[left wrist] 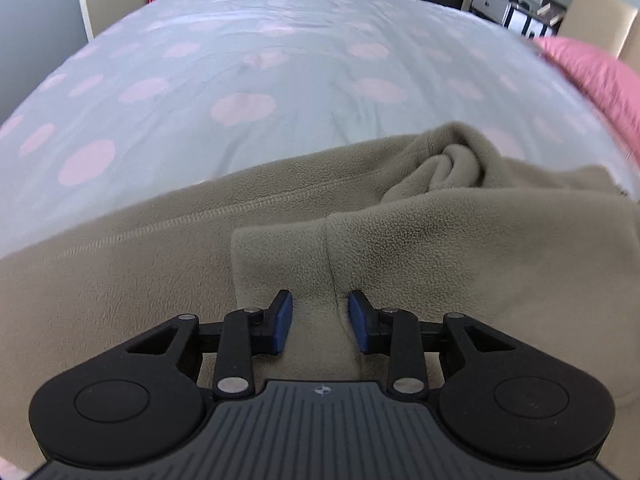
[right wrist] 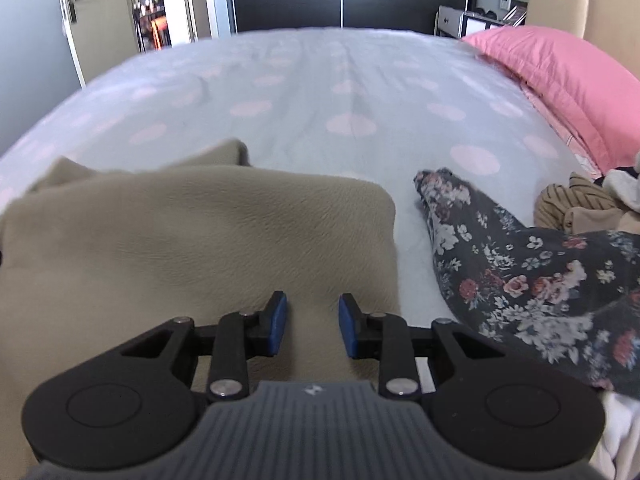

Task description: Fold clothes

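The beige fleece (left wrist: 280, 248) fills the lower frame on the bed (left wrist: 240, 60). The left gripper (left wrist: 320, 320) and right gripper (right wrist: 312, 322) are both spread above it, pinching nothing. Only the right view shows the floral garment (right wrist: 520, 272) at lower right.

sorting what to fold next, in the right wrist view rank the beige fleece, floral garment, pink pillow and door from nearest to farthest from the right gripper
1. Beige fleece: directly under the right gripper.
2. Floral garment: just to the right.
3. Pink pillow: far right, at the bed's head.
4. Door: far left, beyond the bed.
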{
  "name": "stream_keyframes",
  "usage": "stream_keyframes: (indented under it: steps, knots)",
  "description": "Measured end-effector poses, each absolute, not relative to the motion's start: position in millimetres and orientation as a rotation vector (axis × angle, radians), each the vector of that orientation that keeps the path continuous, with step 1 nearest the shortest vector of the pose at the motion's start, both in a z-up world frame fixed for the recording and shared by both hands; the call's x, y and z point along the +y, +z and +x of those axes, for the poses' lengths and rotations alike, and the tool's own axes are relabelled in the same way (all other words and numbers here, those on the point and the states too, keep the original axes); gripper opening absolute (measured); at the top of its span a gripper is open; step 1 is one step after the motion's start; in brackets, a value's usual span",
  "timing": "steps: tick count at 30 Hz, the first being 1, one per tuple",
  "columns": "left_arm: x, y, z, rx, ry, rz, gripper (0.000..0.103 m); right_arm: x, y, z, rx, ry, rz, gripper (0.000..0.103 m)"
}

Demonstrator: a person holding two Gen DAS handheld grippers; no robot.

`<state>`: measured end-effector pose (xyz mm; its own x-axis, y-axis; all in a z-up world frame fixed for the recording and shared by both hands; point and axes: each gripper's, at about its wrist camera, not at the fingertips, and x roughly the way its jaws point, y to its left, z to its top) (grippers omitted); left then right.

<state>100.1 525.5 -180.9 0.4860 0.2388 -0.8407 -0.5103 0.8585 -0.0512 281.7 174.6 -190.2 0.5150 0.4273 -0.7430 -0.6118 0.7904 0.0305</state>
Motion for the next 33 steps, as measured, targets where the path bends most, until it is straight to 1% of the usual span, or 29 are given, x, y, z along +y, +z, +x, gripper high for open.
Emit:
stream_keyframes:
  steps: [2, 5, 11, 13, 14, 15, 16, 18, 22, 24, 29, 30, 31, 33]
  knots:
    - [524, -185, 104, 0.979, 0.466, -0.288, 0.032, 173, -204, 291, 0.855, 0.630, -0.229, 0.031]
    - [524, -189, 106, 0.993, 0.459, -0.282, 0.032, 173, -214, 294, 0.862, 0.630, -0.201, 0.031]
    - [526, -175, 87, 0.954, 0.432, -0.319, 0.032, 174, -202, 297, 0.899, 0.624, -0.205, 0.031]
    - [528, -161, 67, 0.923, 0.415, -0.351, 0.033, 168, -186, 287, 0.870, 0.635, -0.204, 0.033]
    - [531, -154, 55, 0.906, 0.419, -0.367, 0.039, 164, -178, 279, 0.851, 0.652, -0.208, 0.033]
    - [536, -147, 43, 0.898, 0.441, -0.367, 0.045, 160, -171, 270, 0.832, 0.674, -0.212, 0.036]
    - [540, -140, 31, 0.889, 0.464, -0.367, 0.047, 156, -164, 260, 0.819, 0.693, -0.218, 0.038]
    - [550, -126, 6, 0.874, 0.511, -0.366, 0.048, 148, -154, 240, 0.807, 0.723, -0.225, 0.040]
    - [591, -108, -47, 0.877, 0.645, -0.395, 0.048, 133, -138, 205, 0.811, 0.767, -0.215, 0.047]
    - [615, -102, -76, 0.866, 0.725, -0.436, 0.048, 125, -132, 188, 0.815, 0.783, -0.211, 0.047]
    - [670, -107, -142, 0.861, 0.930, -0.486, 0.048, 112, -125, 157, 0.822, 0.771, -0.213, 0.051]
    - [679, -110, -154, 0.860, 0.966, -0.499, 0.048, 111, -124, 152, 0.820, 0.763, -0.216, 0.054]
    - [687, -114, -166, 0.859, 1.001, -0.515, 0.048, 111, -124, 146, 0.818, 0.755, -0.217, 0.059]
    - [703, -121, -189, 0.850, 1.065, -0.558, 0.048, 110, -123, 136, 0.817, 0.742, -0.219, 0.062]
